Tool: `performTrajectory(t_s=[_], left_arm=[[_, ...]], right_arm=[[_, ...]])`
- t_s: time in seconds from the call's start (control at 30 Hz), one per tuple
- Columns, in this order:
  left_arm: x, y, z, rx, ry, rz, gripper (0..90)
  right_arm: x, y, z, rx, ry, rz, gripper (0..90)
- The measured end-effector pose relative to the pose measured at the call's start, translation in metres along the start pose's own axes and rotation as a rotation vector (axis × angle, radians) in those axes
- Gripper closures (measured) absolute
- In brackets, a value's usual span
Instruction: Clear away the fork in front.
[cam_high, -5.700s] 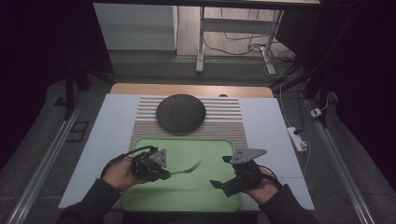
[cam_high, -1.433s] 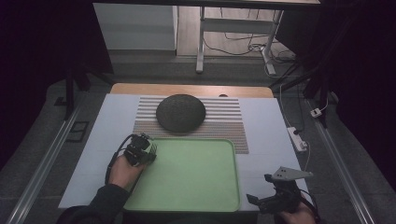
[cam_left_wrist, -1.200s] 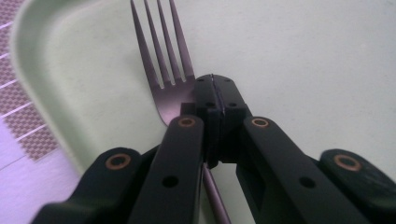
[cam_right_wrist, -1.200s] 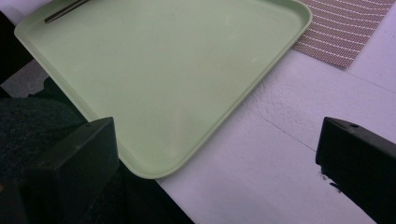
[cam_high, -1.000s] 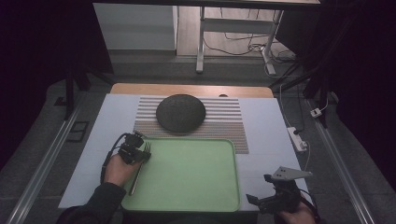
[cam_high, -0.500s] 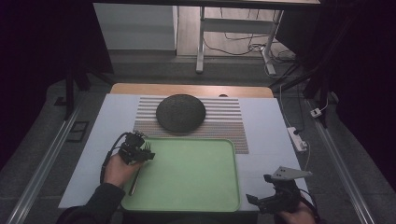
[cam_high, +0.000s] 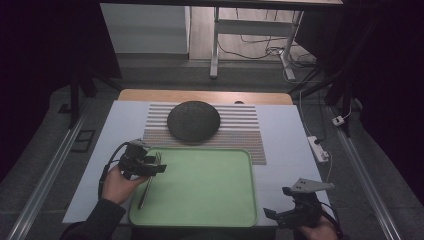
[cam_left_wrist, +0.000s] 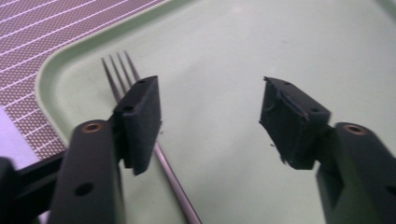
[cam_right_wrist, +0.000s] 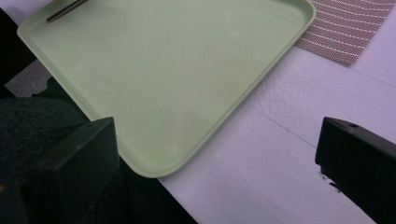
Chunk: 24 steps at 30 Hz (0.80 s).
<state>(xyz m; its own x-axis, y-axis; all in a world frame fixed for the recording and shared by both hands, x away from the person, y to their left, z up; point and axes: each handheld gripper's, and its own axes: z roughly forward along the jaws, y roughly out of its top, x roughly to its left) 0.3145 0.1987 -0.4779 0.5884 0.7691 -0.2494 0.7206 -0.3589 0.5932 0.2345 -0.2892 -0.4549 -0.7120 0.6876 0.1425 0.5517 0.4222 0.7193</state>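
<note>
At the desk, my left gripper hangs spread wide over the 9 o'clock edge of the green tray, gripping nothing. The fork lies flat inside the tray along that edge, tines toward 12 o'clock, handle toward 6 o'clock. In the left gripper view, the fork passes under one of my pads, its tines near the tray's rounded corner; whether pad and metal touch I cannot tell. My right gripper sits well apart at 5 o'clock, off the tray's near corner, jaws released and empty above the white desk surface. At 12 o'clock beyond the tray, a dark round bowl rests upside down on a striped mat.
</note>
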Motion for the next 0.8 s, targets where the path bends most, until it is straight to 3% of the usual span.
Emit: performTrajectory(t_s=[0.13,0.23,0.5,0.8], left_arm=[[-0.004,-0.005,-0.012,-0.044,-0.033,0.002,26.2],[-0.009,-0.010,-0.020,-0.066,-0.014,0.010,21.1],[-0.017,-0.033,-0.040,-0.134,-0.047,0.019,8.4],[-0.013,-0.063,-0.067,-0.199,-0.053,-0.024,2.1]], right_arm=[[0.000,0.000,0.000,0.000,0.000,-0.001,0.0],[0.000,0.000,0.000,0.001,-0.001,0.001,0.0],[0.000,0.000,0.000,0.003,0.000,0.005,0.0],[-0.001,0.000,0.000,0.003,0.000,0.008,0.0]])
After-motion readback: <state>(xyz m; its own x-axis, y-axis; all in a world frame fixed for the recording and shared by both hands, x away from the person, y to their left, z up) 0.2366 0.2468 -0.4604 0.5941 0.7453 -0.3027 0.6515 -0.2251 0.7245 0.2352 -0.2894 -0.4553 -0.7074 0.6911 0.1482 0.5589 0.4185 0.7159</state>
